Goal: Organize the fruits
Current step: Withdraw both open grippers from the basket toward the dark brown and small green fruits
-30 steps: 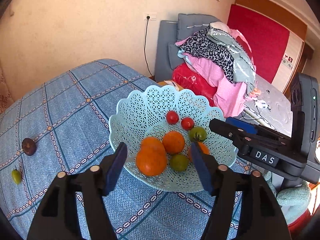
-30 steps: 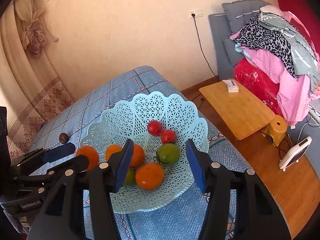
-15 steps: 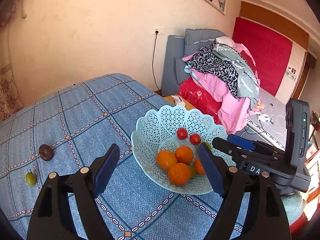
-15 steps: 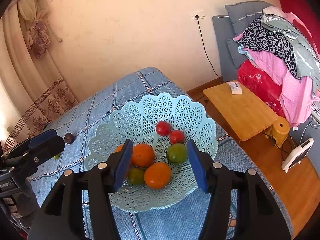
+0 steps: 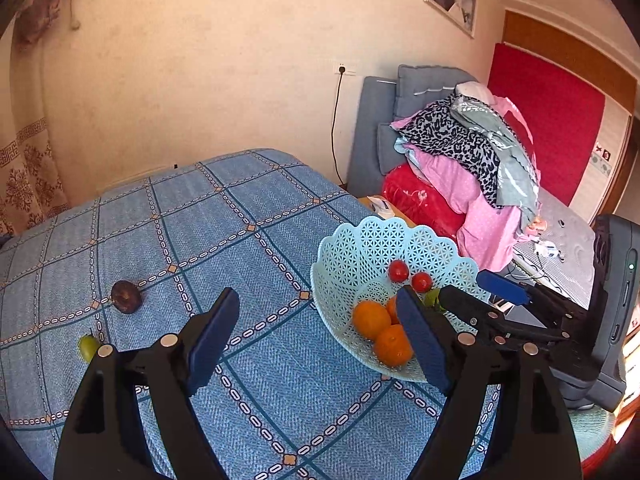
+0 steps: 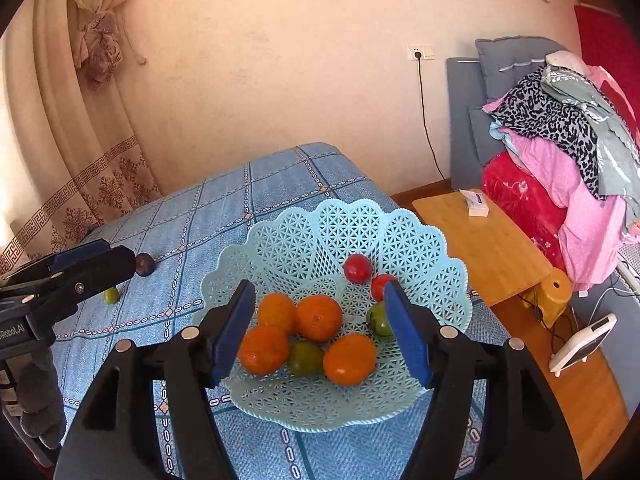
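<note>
A light blue lattice basket [image 6: 320, 236] [image 5: 360, 240] stands on the blue checked cloth and holds several oranges [image 6: 318, 317], two red tomatoes [image 6: 357, 268] and green fruits [image 6: 305, 357]. A dark brown fruit [image 5: 126, 297] [image 6: 145, 265] and a small green fruit [image 5: 88, 347] [image 6: 111, 295] lie on the cloth to the left. My left gripper [image 5: 316, 340] is open and empty above the cloth, left of the basket. My right gripper [image 6: 320, 332] is open and empty, over the basket's near side.
The cloth-covered table [image 5: 200, 220] drops off at its far and right edges. A low wooden table [image 6: 488, 244] with a small box stands to the right. A pile of clothes [image 6: 560, 152] lies on grey furniture. A curtain [image 6: 80, 140] hangs at the left.
My left gripper has pulled back and swung left, away from the basket, so the two loose fruits are nearer its centre. My right gripper has lifted slightly and stays open over the basket.
</note>
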Tool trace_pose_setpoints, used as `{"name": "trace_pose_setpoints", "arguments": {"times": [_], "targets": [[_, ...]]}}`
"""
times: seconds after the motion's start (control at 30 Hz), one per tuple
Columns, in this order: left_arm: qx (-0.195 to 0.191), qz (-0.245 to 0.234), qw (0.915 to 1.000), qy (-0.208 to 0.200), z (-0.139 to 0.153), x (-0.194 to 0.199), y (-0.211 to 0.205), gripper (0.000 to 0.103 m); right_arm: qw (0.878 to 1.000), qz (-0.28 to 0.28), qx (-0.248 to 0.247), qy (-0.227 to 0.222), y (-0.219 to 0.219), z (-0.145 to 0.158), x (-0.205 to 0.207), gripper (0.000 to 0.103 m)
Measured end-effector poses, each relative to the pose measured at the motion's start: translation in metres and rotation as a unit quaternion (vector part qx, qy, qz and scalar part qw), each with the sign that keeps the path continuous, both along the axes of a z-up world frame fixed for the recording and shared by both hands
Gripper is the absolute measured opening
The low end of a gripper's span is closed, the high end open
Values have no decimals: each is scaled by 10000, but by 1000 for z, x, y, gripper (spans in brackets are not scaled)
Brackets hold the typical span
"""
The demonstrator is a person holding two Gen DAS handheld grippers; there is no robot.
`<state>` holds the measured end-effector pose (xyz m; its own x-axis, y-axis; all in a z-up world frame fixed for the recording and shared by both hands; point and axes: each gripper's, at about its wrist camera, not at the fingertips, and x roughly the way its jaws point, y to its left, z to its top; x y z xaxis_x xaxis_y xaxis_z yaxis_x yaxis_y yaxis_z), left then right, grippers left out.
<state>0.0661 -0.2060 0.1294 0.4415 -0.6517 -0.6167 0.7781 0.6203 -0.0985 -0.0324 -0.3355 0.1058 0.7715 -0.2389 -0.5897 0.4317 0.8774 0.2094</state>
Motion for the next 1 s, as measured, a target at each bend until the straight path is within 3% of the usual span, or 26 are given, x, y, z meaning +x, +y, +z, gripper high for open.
{"name": "trace_pose_setpoints", "arguments": {"times": [0.3, 0.63, 1.0], "targets": [[-8, 447, 9989, -108, 3, 10, 33, 80, 9993, 304, -186, -56, 27, 7, 21, 82], [-35, 990, 9950, -131, 6, 28, 80, 80, 9964, 805, -237, -114, 65, 12, 49, 83], [-198, 2097, 9772, 268, -5, 83, 146, 80, 9900, 1389, -205, -156, 108, 15, 87, 83]]}}
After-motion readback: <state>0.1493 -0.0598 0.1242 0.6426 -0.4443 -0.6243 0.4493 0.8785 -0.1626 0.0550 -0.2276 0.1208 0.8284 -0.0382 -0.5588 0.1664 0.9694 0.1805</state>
